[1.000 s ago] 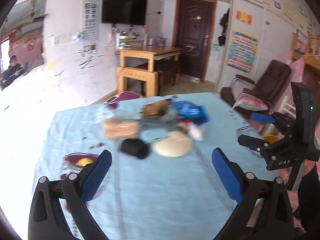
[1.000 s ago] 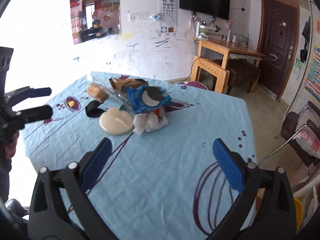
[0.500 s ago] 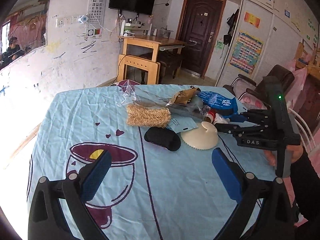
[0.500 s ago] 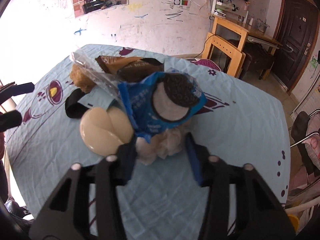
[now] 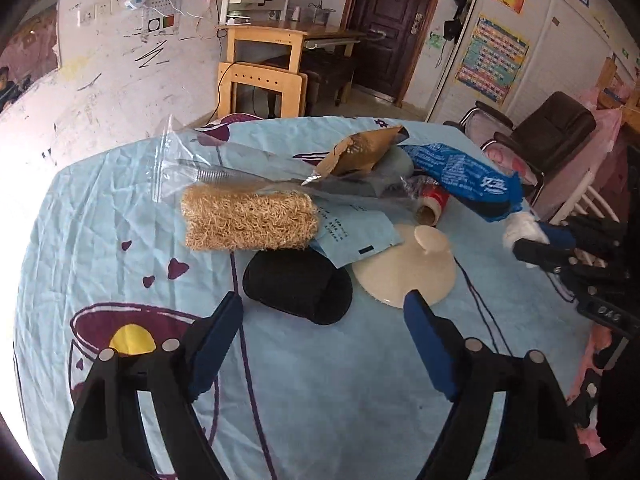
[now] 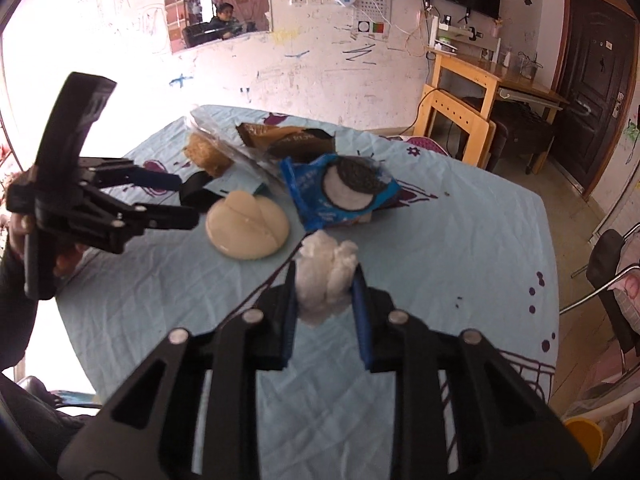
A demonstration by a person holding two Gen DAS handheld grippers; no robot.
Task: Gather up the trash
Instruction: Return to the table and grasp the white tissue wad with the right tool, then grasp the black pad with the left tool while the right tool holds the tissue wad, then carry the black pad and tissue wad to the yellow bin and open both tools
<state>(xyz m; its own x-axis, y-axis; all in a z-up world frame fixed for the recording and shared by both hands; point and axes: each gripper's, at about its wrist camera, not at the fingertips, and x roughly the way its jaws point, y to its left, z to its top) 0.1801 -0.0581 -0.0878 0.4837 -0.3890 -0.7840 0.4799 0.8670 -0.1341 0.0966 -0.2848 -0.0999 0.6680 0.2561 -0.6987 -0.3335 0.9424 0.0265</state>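
Observation:
My right gripper (image 6: 325,280) is shut on a crumpled white tissue (image 6: 326,276) and holds it above the blue tablecloth; it also shows in the left wrist view (image 5: 520,232). My left gripper (image 5: 322,320) is open and empty, just short of a black pad (image 5: 298,286). The trash pile holds a blue cookie wrapper (image 6: 340,192), a brown wrapper (image 5: 362,152), a clear plastic bag (image 5: 224,172), a dry noodle block (image 5: 248,220) and a red-capped tube (image 5: 432,204).
A cream round lid (image 5: 408,268) lies beside the black pad. The table (image 5: 120,264) is covered by a light blue cloth. A wooden desk (image 5: 280,60) and a brown chair (image 5: 548,136) stand beyond it. A yellow bin (image 6: 584,436) sits on the floor at right.
My right gripper closed on the white tissue and lifted it off the pile toward me. My left gripper moved closer to the black pad and stayed open.

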